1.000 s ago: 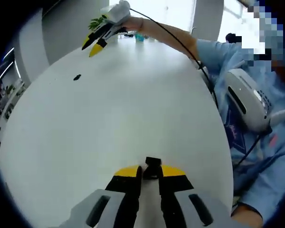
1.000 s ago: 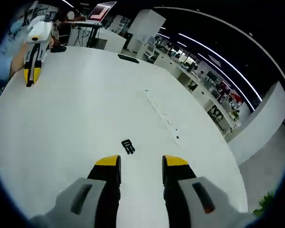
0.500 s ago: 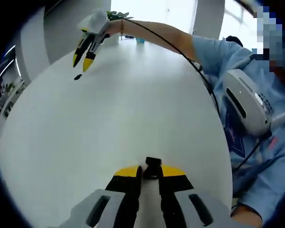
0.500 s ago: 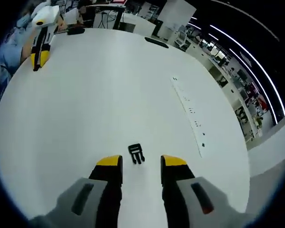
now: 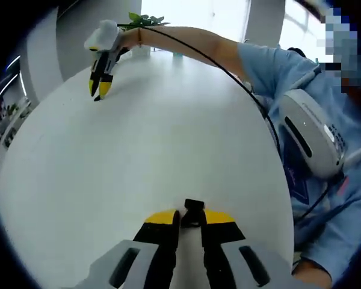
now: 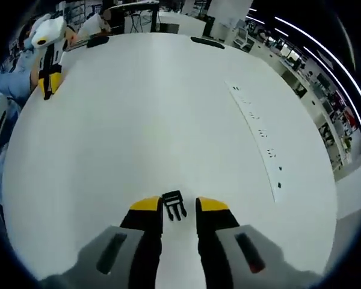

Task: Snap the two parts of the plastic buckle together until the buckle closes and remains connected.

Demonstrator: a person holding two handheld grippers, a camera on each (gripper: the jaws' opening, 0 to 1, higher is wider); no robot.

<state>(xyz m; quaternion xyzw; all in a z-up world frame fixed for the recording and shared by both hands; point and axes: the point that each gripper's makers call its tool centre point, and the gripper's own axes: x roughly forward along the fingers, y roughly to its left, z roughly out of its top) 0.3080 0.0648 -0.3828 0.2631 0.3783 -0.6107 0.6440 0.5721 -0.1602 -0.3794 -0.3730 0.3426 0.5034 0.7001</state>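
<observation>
My left gripper [image 5: 190, 218] is shut on a black buckle part [image 5: 194, 208], which sticks up from between its yellow tips just above the white table [image 5: 168, 138]. The other part, a black pronged buckle piece [image 6: 174, 205], lies on the table between the fingertips of my right gripper [image 6: 179, 206]. Those jaws are narrowed around it, with a small gap left on its right side. In the left gripper view the right gripper [image 5: 98, 91] points down at the table's far left, over a black speck. A hand holds the left gripper [image 6: 47, 89] at the far left in the right gripper view.
A person in a blue shirt [image 5: 325, 198] wearing a white device [image 5: 310, 129] stands along the table's right edge. A cable [image 5: 228, 60] runs along the outstretched arm. A socket strip [image 6: 259, 129] is set in the table, and dark items [image 6: 207, 41] lie at its far edge.
My right gripper has come down over the pronged buckle piece and its jaws have narrowed around it. The left gripper still holds its part in the same place.
</observation>
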